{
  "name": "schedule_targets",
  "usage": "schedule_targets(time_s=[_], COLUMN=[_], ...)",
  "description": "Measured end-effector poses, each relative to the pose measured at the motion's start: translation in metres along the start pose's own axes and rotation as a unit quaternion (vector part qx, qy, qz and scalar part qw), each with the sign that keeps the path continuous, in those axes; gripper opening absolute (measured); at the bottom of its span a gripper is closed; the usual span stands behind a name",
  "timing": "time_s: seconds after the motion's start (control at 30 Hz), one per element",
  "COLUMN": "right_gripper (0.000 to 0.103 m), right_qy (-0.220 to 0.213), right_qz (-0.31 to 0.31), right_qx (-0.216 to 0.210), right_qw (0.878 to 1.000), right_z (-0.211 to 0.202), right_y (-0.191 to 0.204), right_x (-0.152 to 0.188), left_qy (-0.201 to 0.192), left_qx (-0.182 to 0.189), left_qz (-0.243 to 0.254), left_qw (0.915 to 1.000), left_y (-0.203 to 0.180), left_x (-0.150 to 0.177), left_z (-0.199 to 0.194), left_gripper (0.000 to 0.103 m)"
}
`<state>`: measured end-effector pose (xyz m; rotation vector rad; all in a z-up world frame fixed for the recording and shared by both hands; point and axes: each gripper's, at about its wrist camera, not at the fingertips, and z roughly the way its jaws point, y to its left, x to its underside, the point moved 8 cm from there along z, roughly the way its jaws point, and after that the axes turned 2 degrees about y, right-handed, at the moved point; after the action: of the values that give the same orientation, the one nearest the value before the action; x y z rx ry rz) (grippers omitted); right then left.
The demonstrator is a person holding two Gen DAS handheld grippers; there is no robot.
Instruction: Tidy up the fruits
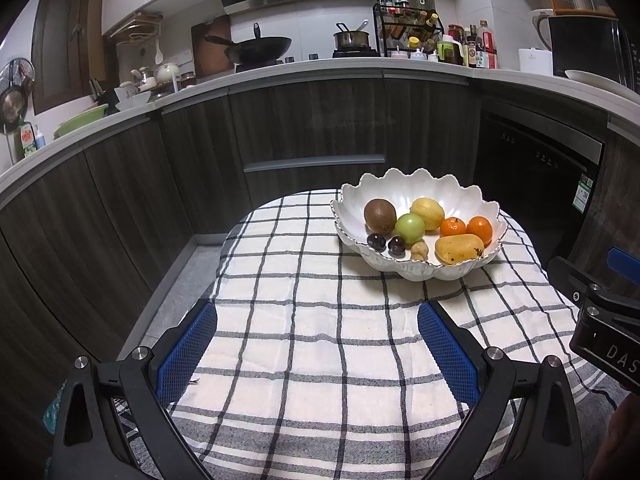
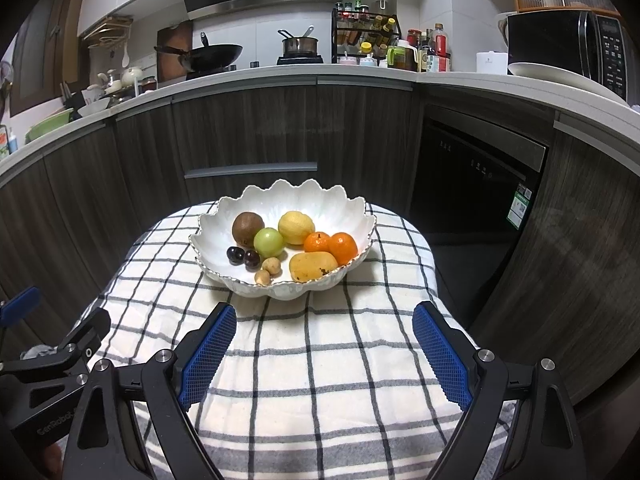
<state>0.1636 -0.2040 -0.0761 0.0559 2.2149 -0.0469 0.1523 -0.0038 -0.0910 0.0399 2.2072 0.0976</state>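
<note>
A white scalloped bowl (image 1: 460, 194) (image 2: 320, 200) stands on a checked cloth (image 1: 304, 344) (image 2: 320, 364). In it lie a brown kiwi (image 1: 379, 215) (image 2: 247, 229), a green round fruit (image 1: 409, 229) (image 2: 269, 241), a lemon (image 1: 427, 213) (image 2: 296, 227), two mandarins (image 1: 453, 227) (image 2: 343, 247), a yellow mango (image 1: 459, 248) (image 2: 313, 266), two dark cherries (image 1: 376, 241) (image 2: 235, 255) and two small tan fruits (image 1: 419, 250) (image 2: 273, 266). My left gripper (image 1: 318, 316) is open over bare cloth, short of the bowl. My right gripper (image 2: 324, 320) is open just in front of the bowl, holding nothing.
Dark wood cabinets (image 1: 312, 128) and a white counter (image 1: 280, 70) curve behind the table. A wok (image 1: 256, 46), a pot (image 1: 351, 38), bottles (image 1: 476, 48) and a microwave (image 2: 568, 40) sit on the counter. A dark oven front (image 2: 476, 168) is at right.
</note>
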Motion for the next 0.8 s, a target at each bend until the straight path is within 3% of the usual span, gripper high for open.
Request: schedule_targets(time_s=[0.8], right_gripper=[0.091], right_qy=[0.008], right_qz=[0.0], right_qx=[0.001], right_qw=[1.0], right_z=[0.0027], right_y=[-0.0011], right_x=[0.0019], left_qy=[0.016], left_qx=[0.005], left_qz=[0.0], left_qw=[0.9999], left_y=[-0.0021], left_x=[0.0036], left_z=[0.0063], left_gripper=[0.102])
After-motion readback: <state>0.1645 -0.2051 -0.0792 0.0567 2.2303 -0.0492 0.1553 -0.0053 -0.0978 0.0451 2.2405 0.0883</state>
